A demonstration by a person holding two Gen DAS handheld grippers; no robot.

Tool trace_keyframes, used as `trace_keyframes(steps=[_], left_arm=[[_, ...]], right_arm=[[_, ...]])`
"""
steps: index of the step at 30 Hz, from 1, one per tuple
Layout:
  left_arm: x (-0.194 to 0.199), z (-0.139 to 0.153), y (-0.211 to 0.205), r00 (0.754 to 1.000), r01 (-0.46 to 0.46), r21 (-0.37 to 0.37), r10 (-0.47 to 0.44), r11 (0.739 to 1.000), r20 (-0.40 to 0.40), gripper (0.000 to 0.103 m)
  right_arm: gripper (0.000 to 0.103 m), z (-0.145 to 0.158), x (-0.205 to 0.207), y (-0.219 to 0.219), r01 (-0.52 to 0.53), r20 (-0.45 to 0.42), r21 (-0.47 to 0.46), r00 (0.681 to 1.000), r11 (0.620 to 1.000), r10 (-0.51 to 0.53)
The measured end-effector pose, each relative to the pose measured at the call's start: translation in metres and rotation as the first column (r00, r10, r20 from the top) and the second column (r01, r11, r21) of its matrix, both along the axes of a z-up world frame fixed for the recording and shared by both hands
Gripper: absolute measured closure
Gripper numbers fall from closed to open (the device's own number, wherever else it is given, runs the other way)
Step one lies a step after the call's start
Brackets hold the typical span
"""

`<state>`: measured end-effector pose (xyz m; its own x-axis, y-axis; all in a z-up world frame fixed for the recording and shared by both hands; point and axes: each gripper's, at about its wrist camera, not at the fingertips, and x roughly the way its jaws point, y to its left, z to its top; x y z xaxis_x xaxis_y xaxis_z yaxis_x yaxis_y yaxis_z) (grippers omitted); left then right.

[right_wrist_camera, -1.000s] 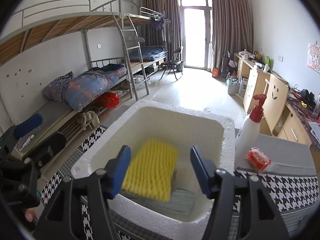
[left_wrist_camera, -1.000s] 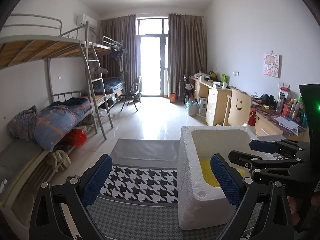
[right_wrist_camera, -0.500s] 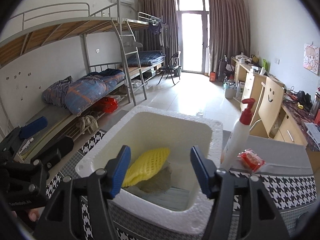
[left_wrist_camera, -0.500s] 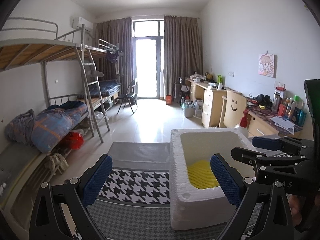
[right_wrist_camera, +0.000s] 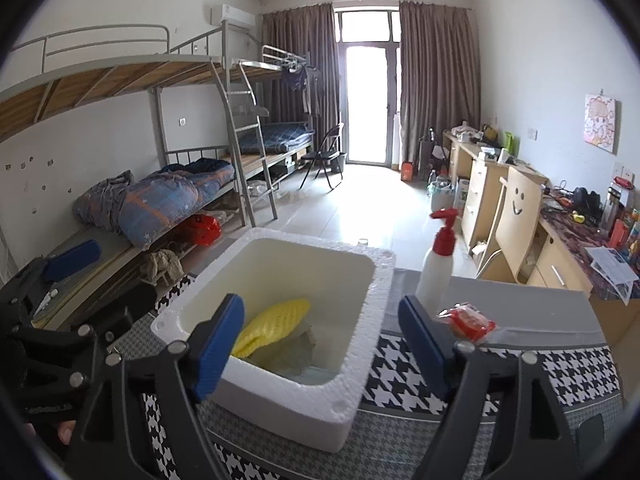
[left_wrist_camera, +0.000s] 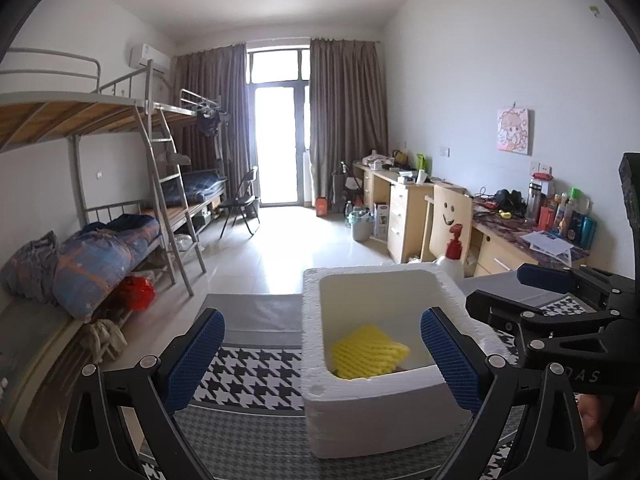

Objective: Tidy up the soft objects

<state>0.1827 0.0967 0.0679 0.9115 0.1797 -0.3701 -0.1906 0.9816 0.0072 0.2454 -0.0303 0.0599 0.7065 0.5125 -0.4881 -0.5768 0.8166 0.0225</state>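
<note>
A white foam box (left_wrist_camera: 384, 412) (right_wrist_camera: 360, 344) stands on the houndstooth tablecloth. A yellow foam net (left_wrist_camera: 366, 351) (right_wrist_camera: 276, 324) lies inside it on greyish soft items (right_wrist_camera: 304, 354). My left gripper (left_wrist_camera: 320, 364) is open and empty, held back from the box's near left side. My right gripper (right_wrist_camera: 320, 344) is open and empty, above the box's near rim. The right gripper also shows at the right of the left wrist view (left_wrist_camera: 560, 304). The left gripper shows at the left of the right wrist view (right_wrist_camera: 60, 280).
A white spray bottle with a red top (right_wrist_camera: 436, 264) (left_wrist_camera: 452, 252) stands behind the box's right side. A red-and-clear packet (right_wrist_camera: 468, 318) lies beside it. The tablecloth (right_wrist_camera: 560, 376) covers the table. Bunk beds stand at left, desks at right.
Both grippers have pulled back and up from the box, so it looks smaller and farther. The yellow net now lies lower in the box. Both stay open.
</note>
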Motion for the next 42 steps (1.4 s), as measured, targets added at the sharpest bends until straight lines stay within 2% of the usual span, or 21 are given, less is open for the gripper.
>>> trace_keyframes(steps=[8,23,36,42], left_arm=[[-0.016,0.009,-0.014,0.999,0.027,0.010,-0.027,1.000,0.036,0.004],[-0.062,0.022,-0.034,0.994,0.042,0.020,-0.044,0.999,0.096,0.001],[-0.096,0.023,-0.046,0.990,0.054,0.023,-0.057,0.998,0.128,0.001],[-0.112,0.023,-0.051,0.984,0.071,0.017,-0.073,0.997,0.163,0.001]], right_arm=[[0.008,0.010,-0.016,-0.020,0.049,0.053,0.031,0.997,0.998,-0.051],[0.007,0.024,-0.061,-0.055,0.073,0.102,0.079,0.992,0.994,-0.081],[0.007,0.024,-0.100,-0.077,0.068,0.125,0.111,0.989,0.991,-0.082],[0.003,0.023,-0.116,-0.087,0.078,0.153,0.124,0.983,0.989,-0.097]])
